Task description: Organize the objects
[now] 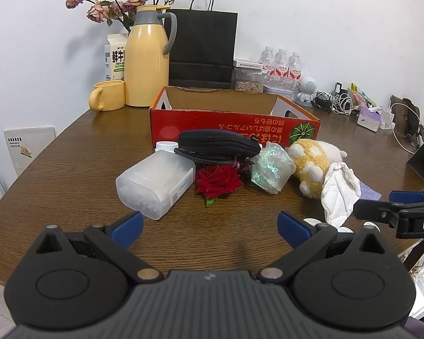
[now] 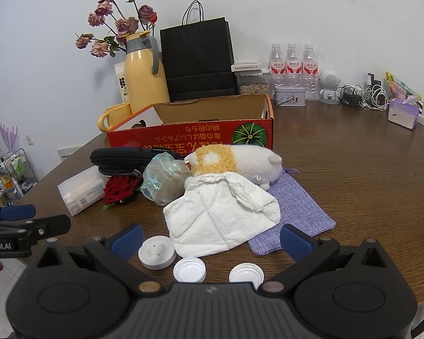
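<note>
Left wrist, tongs (image 1: pixel 210 230) spread, facing rose (image 1: pixel 217 180)

Ahead of the left jaws, milk carton (image 1: pixel 113 56) half hidden behind the yellow jug (image 1: pixel 147 59); label cut short. Red box (image 1: pixel 234 125) floor out of sight behind its front wall. Black pouch (image 2: pixel 118 155) partly masked by the foil wrapper (image 2: pixel 164 182). Just ahead of the right jaws, purple bag (image 2: pixel 302 209) half buried under tissue (image 2: pixel 223 220) and plush toy (image 2: pixel 240 163). Toy's face concealed. Cable tangle (image 2: pixel 364 97) far right: too small to sort out.
</note>
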`<state>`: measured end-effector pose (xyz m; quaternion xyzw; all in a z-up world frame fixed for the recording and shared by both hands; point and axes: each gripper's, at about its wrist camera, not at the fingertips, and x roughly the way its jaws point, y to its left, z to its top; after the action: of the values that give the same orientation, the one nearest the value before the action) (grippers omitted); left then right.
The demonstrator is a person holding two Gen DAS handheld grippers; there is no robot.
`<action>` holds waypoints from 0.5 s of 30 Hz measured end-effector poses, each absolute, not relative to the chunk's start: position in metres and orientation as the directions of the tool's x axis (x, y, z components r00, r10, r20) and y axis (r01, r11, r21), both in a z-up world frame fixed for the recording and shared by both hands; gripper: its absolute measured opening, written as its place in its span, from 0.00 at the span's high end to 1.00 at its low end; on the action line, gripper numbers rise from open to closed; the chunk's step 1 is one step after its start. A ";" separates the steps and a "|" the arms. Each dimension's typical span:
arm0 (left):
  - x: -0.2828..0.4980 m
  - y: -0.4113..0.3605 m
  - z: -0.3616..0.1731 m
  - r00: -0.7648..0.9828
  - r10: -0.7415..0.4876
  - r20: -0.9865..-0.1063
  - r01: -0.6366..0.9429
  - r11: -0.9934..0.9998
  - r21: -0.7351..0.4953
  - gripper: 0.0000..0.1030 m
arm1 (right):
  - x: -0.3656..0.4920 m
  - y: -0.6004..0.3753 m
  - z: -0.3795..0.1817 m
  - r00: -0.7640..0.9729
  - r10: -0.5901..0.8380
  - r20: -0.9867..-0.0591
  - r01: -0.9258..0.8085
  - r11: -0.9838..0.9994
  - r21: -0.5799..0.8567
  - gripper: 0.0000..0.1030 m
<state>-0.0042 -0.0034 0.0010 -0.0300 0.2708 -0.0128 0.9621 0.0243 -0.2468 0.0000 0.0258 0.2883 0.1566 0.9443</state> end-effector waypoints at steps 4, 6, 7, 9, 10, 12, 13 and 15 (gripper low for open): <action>-0.004 -0.003 0.001 0.853 -0.042 -0.520 0.010 0.998 -0.064 0.00 | 0.024 -0.247 0.000 0.785 0.312 -0.536 -0.282 0.949 0.140 0.00; -0.004 -0.003 0.001 0.853 -0.042 -0.521 0.010 0.998 -0.064 0.00 | 0.024 -0.247 0.000 0.785 0.311 -0.536 -0.281 0.950 0.139 0.00; -0.004 -0.003 0.001 0.853 -0.042 -0.520 0.010 0.998 -0.065 0.00 | 0.024 -0.247 0.000 0.785 0.311 -0.536 -0.281 0.949 0.139 0.00; -0.004 -0.004 0.001 0.853 -0.042 -0.520 0.010 0.998 -0.065 0.00 | 0.024 -0.247 0.000 0.785 0.311 -0.536 -0.281 0.949 0.139 0.00; -0.004 -0.004 0.001 0.853 -0.042 -0.520 0.010 0.998 -0.064 0.00 | 0.024 -0.247 0.000 0.785 0.311 -0.536 -0.281 0.949 0.140 0.00; -0.004 -0.004 0.001 0.853 -0.043 -0.520 0.011 0.998 -0.065 0.00 | 0.024 -0.247 0.000 0.784 0.314 -0.535 -0.284 0.949 0.141 0.00; -0.004 -0.004 0.001 0.853 -0.043 -0.521 0.011 0.998 -0.065 0.00 | 0.024 -0.247 0.000 0.785 0.315 -0.534 -0.285 0.948 0.140 0.00; -0.005 -0.004 0.001 0.853 -0.043 -0.521 0.011 0.998 -0.065 0.00 | 0.024 -0.247 -0.001 0.788 0.308 -0.532 -0.285 0.950 0.128 0.00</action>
<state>-0.0046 -0.0042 0.0008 -0.0297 0.2711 -0.0139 0.9620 0.0236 -0.2472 -0.0011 0.0202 0.2849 0.1569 0.9454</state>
